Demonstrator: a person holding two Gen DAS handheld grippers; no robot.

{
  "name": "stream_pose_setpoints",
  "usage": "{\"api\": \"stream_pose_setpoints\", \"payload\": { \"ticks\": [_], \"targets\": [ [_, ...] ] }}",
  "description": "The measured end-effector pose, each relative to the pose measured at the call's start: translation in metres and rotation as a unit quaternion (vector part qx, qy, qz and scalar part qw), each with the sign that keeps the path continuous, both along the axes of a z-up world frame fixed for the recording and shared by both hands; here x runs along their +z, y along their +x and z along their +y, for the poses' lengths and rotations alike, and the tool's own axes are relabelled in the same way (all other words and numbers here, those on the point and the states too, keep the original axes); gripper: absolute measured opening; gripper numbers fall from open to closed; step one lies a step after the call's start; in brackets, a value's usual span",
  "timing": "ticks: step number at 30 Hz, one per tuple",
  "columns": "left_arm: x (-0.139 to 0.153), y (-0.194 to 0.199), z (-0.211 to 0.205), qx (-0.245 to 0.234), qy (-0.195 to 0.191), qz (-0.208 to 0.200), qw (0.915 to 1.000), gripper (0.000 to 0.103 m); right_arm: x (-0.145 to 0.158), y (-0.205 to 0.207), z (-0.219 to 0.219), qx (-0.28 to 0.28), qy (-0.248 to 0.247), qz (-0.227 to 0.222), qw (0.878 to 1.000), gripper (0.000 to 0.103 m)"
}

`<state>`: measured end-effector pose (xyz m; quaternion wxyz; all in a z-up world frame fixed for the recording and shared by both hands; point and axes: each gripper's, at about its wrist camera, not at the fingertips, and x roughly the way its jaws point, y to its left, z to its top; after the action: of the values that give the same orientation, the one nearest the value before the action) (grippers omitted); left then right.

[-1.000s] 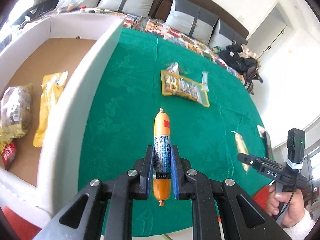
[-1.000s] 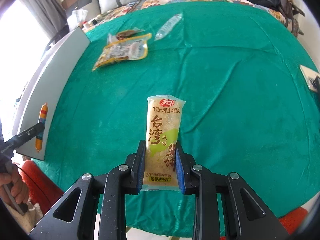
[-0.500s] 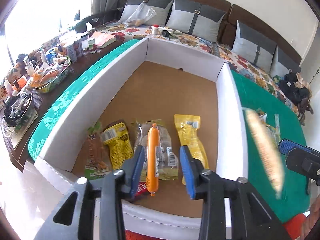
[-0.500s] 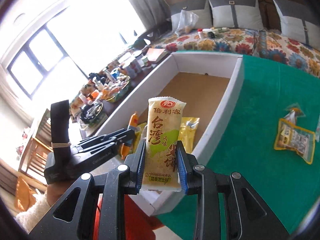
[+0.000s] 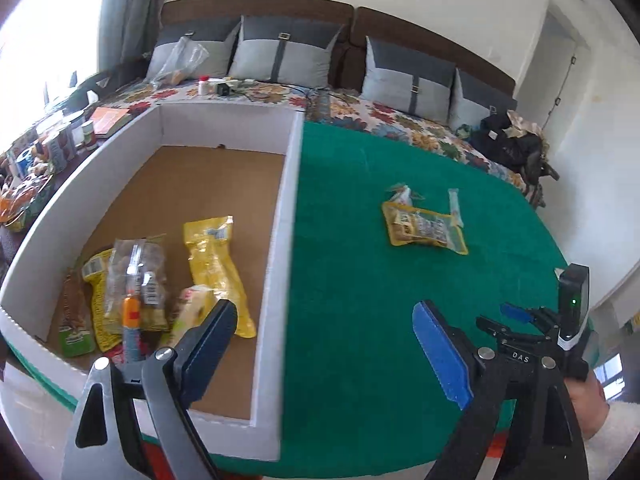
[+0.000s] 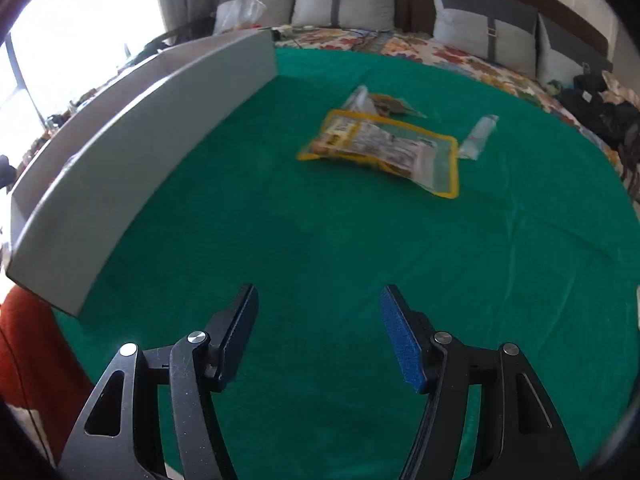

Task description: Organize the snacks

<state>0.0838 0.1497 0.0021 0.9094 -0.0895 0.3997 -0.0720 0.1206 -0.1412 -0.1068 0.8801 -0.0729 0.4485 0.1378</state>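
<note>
A white box (image 5: 294,184) with a brown floor stands on the green table's left side; its outer wall shows in the right wrist view (image 6: 132,148). Several snack packs lie in its near end, among them the orange sausage (image 5: 131,314), the pale rice cracker pack (image 5: 192,306) and a yellow pack (image 5: 214,256). My left gripper (image 5: 324,344) is open and empty over the box's right wall. My right gripper (image 6: 316,328) is open and empty above the green cloth; it also shows in the left wrist view (image 5: 516,314). A yellow-edged snack bag (image 6: 384,148) lies on the table beyond it.
A small brown packet (image 6: 384,102) and a clear tube packet (image 6: 480,132) lie by the yellow-edged bag. A sofa with grey cushions (image 5: 280,56) runs along the back. A cluttered side table (image 5: 44,148) stands left of the box. A black bag (image 5: 508,144) lies far right.
Both grippers opened and let go: the sausage and the rice cracker pack now lie in the box. Both grippers have swung back to the right, toward the green table.
</note>
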Motion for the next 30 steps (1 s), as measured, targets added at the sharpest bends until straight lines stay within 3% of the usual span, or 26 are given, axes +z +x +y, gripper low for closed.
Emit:
{"api": "stream_pose_setpoints", "payload": {
  "ticks": [4, 8, 13, 18, 22, 30],
  "targets": [
    [-0.037, 0.03, -0.075, -0.057, 0.019, 0.042, 0.9973, 0.093, -0.011, -0.001, -0.079, -0.083, -0.001, -0.017, 0.996, 0.067],
    [-0.076, 0.062, -0.12, -0.06, 0.054, 0.075, 0.9938, 0.093, -0.015, 0.011, -0.115, -0.133, 0.002, -0.023, 0.991, 0.07],
    [-0.103, 0.102, -0.141, -0.036, 0.075, 0.083, 0.993, 0.093, -0.015, 0.033, -0.137, -0.155, 0.0, -0.03, 0.988, 0.073],
    [-0.121, 0.126, -0.16, -0.042, 0.108, 0.085, 0.9897, 0.093, -0.019, 0.037, -0.149, -0.169, 0.015, -0.034, 0.985, 0.079],
    [-0.13, 0.122, -0.164, -0.037, 0.112, 0.065, 0.9909, 0.103, -0.021, 0.038, -0.143, -0.16, 0.001, -0.029, 0.987, 0.085],
    [-0.132, 0.121, -0.166, -0.027, 0.11, 0.055, 0.9921, 0.103, -0.023, 0.038, -0.143, -0.15, 0.006, -0.024, 0.988, 0.093]
  ]
}}
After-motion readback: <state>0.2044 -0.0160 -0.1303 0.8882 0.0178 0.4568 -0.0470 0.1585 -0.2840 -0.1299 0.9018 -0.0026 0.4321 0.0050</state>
